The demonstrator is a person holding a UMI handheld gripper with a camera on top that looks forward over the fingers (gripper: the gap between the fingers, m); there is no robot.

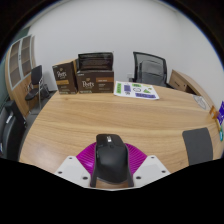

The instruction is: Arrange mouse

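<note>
A black computer mouse (110, 159) sits between my gripper's (111, 170) two fingers, its front end pointing away over the wooden table (120, 115). The magenta pads (89, 158) press against both of its sides. The gripper is shut on the mouse. The mouse hides the gap between the fingers and the table just under it, so I cannot tell if it is lifted or resting.
Two brown boxes (66, 77) (97, 79) stand at the table's far edge. A white and green leaflet (136, 91) lies beside them. Black office chairs (148, 66) stand behind the table. A dark chair back (199, 145) is at the right, a laptop edge (219, 115) beyond it.
</note>
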